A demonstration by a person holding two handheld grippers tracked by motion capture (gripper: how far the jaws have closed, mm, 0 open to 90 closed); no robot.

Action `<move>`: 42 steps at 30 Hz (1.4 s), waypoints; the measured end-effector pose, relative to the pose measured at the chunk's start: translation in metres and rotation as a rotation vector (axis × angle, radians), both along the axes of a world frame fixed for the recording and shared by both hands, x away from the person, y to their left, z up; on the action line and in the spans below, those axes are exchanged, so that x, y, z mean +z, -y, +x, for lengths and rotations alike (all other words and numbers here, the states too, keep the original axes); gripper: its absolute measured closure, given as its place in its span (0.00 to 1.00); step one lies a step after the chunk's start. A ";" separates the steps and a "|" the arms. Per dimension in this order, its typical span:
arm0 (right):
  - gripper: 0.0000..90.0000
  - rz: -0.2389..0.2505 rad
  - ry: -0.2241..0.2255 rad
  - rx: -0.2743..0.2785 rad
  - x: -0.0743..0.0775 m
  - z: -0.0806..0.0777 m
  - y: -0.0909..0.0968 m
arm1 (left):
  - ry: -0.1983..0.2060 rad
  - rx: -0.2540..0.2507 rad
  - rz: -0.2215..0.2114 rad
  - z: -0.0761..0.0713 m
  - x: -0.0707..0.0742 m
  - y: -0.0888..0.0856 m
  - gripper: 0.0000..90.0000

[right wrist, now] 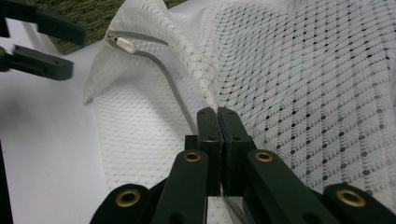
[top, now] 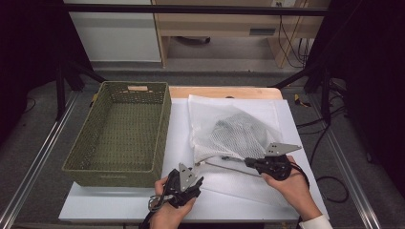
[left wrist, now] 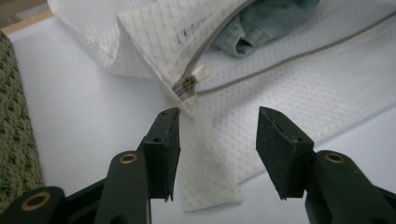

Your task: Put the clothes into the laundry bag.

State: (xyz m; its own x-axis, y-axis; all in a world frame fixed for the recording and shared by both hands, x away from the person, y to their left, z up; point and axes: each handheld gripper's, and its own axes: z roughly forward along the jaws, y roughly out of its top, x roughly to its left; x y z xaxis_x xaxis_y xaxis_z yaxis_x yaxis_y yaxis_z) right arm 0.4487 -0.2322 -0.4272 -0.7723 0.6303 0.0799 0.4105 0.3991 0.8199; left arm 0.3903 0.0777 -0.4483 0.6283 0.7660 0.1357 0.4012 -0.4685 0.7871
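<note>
My right tool [right wrist: 218,114] pinches the bag [top: 229,126] at the table's near edge. My left tool [left wrist: 217,140] is spread, its corner between the jaws. I think I grab the zipper [left wrist: 194,79] next.

We see a white mesh bag [top: 231,126] on the white sheet [top: 119,202] covering the table, with dark contents showing through it. A green basket [top: 119,131] stands just beside the bag at its left. The right gripper [top: 249,162] meets the bag's near edge. The left gripper [top: 197,174] is near the bag's near left corner; contact cannot be confirmed.
</note>
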 end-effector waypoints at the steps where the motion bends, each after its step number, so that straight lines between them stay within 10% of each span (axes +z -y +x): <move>1: 0.99 0.001 0.000 0.001 0.000 0.000 0.000 | -0.011 -0.005 0.009 0.002 -0.002 0.001 0.56; 14: 0.99 0.003 0.001 0.015 -0.001 0.002 -0.003 | -0.039 0.003 0.089 0.006 -0.022 0.002 0.60; 22: 0.99 0.001 -0.004 0.021 -0.001 0.002 -0.006 | -0.089 -0.037 0.063 0.006 -0.021 0.002 0.97; 42: 0.99 -0.109 -0.002 0.081 -0.004 -0.018 -0.020 | -0.144 -0.077 -0.089 -0.030 -0.001 -0.019 1.00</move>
State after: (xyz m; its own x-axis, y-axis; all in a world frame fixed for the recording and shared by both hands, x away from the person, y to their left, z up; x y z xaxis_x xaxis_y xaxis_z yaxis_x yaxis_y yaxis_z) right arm 0.4311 -0.2126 -0.4314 -0.8209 0.5709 0.0158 0.3746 0.5174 0.7694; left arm 0.3603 0.0962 -0.4491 0.6937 0.7198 -0.0260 0.4785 -0.4336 0.7636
